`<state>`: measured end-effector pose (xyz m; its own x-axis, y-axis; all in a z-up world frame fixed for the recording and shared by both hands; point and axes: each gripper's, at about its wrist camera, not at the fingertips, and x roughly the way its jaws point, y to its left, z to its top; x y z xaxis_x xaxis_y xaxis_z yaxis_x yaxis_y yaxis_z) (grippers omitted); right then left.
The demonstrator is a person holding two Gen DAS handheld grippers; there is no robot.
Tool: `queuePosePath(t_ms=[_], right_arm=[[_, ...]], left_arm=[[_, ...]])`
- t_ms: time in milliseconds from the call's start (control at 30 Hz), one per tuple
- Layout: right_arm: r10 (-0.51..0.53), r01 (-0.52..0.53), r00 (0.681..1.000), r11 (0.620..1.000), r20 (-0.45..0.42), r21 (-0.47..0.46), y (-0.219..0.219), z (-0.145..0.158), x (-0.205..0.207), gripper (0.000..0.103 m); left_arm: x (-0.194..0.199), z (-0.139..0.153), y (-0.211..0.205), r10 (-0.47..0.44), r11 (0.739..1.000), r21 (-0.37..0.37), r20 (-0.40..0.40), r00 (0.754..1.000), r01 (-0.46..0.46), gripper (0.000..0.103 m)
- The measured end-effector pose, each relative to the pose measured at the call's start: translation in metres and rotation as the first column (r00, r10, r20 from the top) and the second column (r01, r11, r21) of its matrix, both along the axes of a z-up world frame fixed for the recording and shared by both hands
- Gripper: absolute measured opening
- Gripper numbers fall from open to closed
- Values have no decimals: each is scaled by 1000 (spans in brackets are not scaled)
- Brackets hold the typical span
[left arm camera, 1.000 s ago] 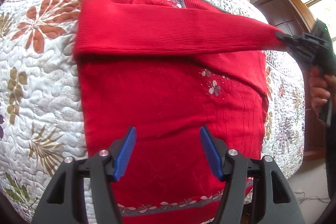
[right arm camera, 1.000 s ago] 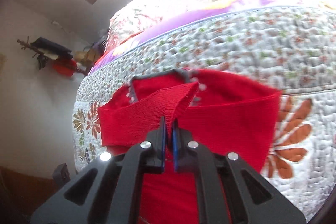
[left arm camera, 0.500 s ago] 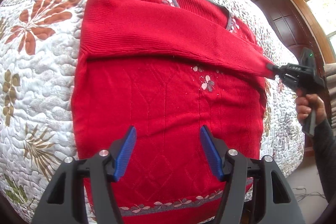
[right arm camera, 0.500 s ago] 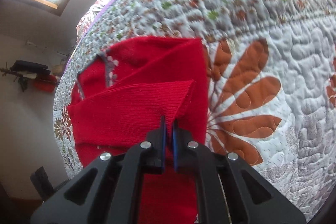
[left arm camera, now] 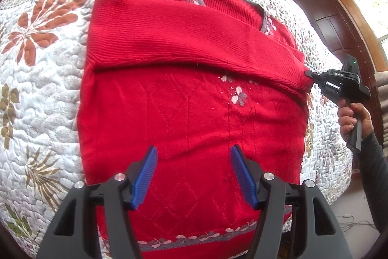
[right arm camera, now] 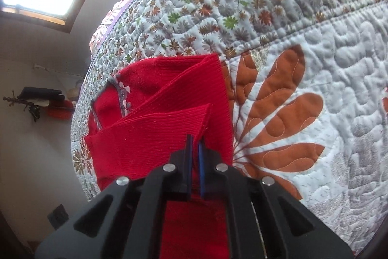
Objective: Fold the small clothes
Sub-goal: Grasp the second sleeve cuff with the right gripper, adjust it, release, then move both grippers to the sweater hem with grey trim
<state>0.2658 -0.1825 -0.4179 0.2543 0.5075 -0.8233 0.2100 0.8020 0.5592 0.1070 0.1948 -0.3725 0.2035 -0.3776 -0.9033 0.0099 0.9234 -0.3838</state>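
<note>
Pinching sleeve (right arm camera: pixel 155 137), right tongs (right arm camera: pixel 194 137); left tongs (left arm camera: pixel 194 176) agape.

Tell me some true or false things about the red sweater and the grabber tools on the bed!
1. The red sweater lies on a flowery quilt. True.
2. The right gripper is wide open and holds nothing. False: its fingers are shut on the end of the sleeve.
3. The sleeve lies folded across the sweater's chest. True.
4. The left gripper is pinching the sweater's bottom hem. False: its blue fingers are spread open with nothing between them.
5. The sweater is blue with stripes. False: it is red, with little flower decorations and a grey patterned band near the hem.
</note>
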Motion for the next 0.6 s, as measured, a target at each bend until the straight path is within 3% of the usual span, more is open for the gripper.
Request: queuePosePath(t_ms=[233,333,500,600], right_arm=[[9,-9,1000,999,-8,-47,-1,-9,-1,2],[5,-6,999,999,-34,-50,-1,-20,-4,8],[-76,77,997,997,9,-29,-16,7,-22,12],[-3,3,1000,1000,17,-1,2,11,-25,12]], left_arm=[[-5,-4,0,-2,1000,2,-10,1000,2,63],[-8,-10,2,2,1000,-6,-44,999,-2,63],[-17,-11,13,27,999,-34,-63,998,-30,66],[-22,-21,19,52,997,-50,-91,994,-57,67]])
